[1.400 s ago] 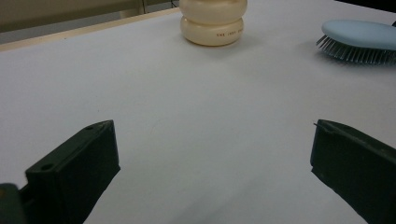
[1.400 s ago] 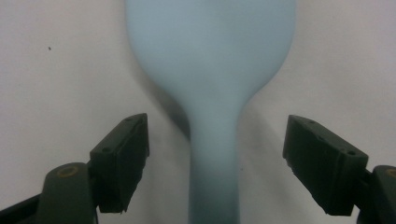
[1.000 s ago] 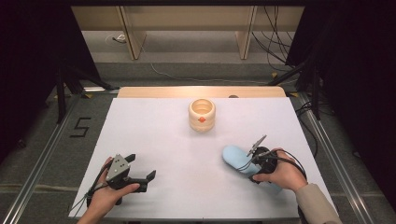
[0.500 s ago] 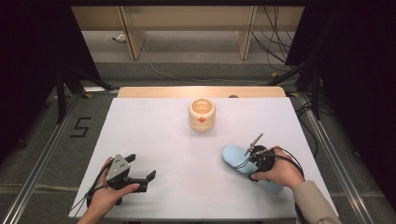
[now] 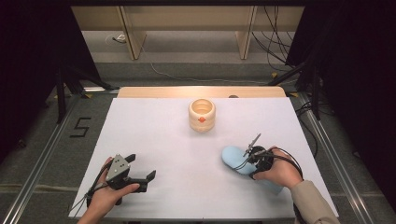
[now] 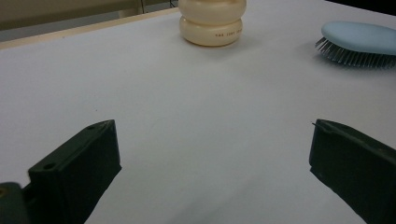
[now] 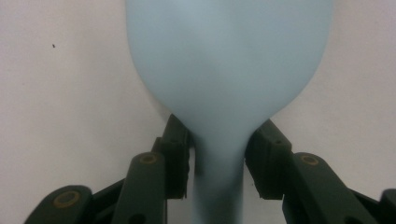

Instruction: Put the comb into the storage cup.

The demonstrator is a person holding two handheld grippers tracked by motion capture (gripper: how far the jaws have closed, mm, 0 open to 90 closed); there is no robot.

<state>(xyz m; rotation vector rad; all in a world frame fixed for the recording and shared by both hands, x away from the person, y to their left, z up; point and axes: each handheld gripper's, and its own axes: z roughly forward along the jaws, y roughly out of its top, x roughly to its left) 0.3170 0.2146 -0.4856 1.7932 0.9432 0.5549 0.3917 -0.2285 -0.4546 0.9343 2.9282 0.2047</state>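
Hairbrush (image 7: pixel 224 60) neck pinched by right gripper (image 7: pixel 218 158), near right; left gripper (image 6: pixel 210 172) spread wide, near left.

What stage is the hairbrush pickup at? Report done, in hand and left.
Done: the right gripper has its jaws on either side of the blue hairbrush at the neck. In hand: the grip there; the brush lies bristles down on the table. Left: lifting it. The left gripper rests open.

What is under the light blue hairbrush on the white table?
The light blue oval hairbrush lies bristle-side down; its grey bristles meet the white table. Whatever lies beneath the head is covered. The right tongs straddle its neck; the handle's underside is hidden.
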